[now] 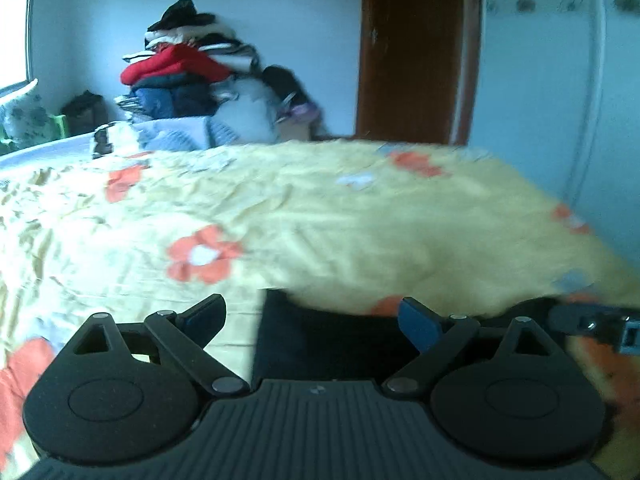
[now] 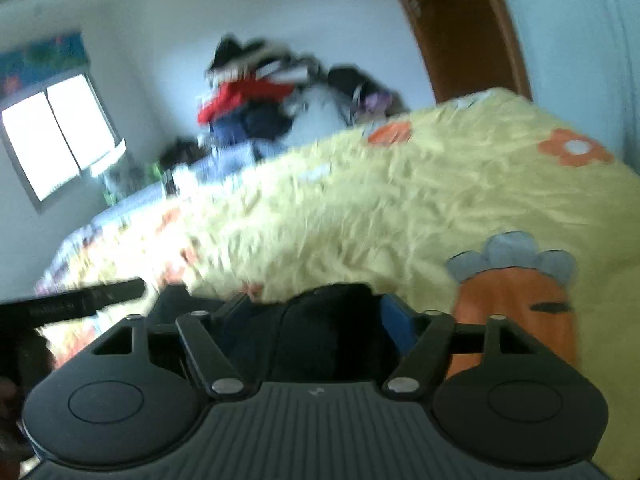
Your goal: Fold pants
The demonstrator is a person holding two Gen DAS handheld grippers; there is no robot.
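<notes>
Dark fabric, the pants, lies at the near edge of the bed between the spread fingers of my left claw, which stands apart. My right claw also has dark cloth bunched between its fingers; I cannot tell whether it grips. The yellow flowered bedspread stretches beyond. At the far wall a heap of clothes sits left of a brown door.
</notes>
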